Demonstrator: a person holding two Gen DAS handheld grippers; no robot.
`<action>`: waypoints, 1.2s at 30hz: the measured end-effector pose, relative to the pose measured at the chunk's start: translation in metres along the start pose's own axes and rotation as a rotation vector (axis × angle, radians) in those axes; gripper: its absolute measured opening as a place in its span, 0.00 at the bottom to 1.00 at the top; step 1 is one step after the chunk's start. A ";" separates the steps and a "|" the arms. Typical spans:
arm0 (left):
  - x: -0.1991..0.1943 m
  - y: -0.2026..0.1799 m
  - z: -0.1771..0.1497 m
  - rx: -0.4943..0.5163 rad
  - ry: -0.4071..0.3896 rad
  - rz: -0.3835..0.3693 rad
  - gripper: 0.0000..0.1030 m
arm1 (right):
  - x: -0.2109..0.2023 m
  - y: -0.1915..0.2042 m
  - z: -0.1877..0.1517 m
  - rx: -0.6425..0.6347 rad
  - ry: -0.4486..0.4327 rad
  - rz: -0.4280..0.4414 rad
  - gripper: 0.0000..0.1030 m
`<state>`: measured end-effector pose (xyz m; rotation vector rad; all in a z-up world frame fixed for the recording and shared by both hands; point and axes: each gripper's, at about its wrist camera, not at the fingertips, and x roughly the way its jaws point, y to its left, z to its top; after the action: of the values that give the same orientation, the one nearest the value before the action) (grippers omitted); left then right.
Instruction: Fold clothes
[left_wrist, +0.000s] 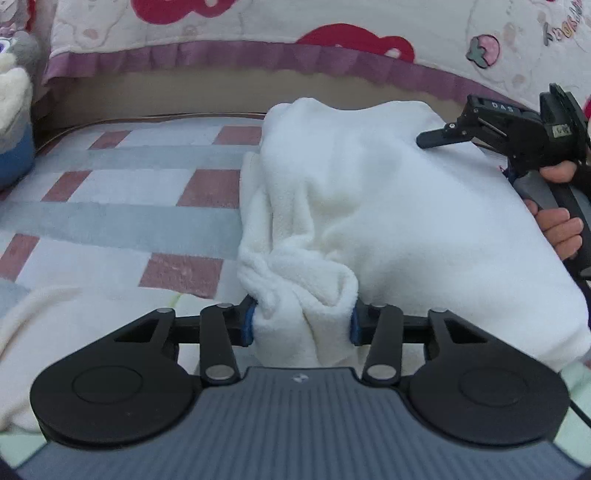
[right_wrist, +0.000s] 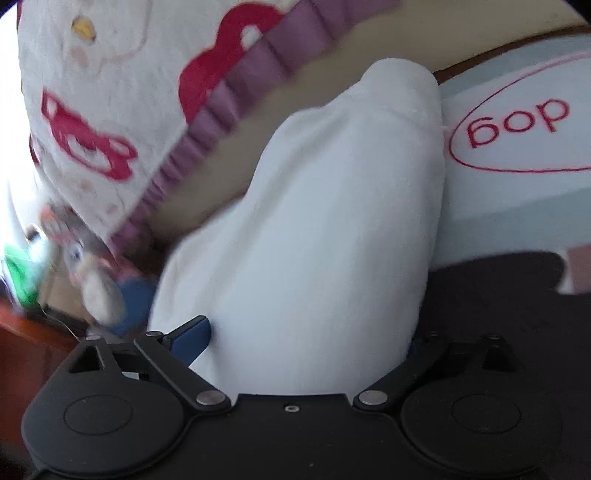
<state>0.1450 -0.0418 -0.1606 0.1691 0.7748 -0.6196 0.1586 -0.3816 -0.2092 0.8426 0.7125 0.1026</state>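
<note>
One white garment (left_wrist: 388, 206), two tongs (left_wrist: 303, 325) (right_wrist: 306, 354), one plush toy (left_wrist: 13, 122).

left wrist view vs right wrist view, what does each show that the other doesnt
Only the left wrist view shows the left claw shut on a bunched end of the white fleece garment, the checked bedsheet, and the hand holding the right claw's handle. Only the right wrist view shows the right claw with fleece between its fingers and red lettering. Both show the garment and the purple-frilled quilt.
</note>
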 end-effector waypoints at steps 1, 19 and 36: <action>-0.002 0.001 0.001 -0.016 -0.010 -0.004 0.35 | -0.003 0.008 0.000 -0.033 -0.015 -0.002 0.67; -0.105 0.111 0.053 -0.205 -0.337 0.335 0.30 | 0.013 0.209 0.015 -0.490 -0.156 0.186 0.44; -0.021 0.335 -0.015 -1.152 -0.287 0.215 0.37 | 0.245 0.201 0.026 -0.163 0.062 0.046 0.72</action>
<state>0.3188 0.2448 -0.1831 -0.8661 0.7176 0.0725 0.4000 -0.1761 -0.1861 0.7021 0.7332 0.2258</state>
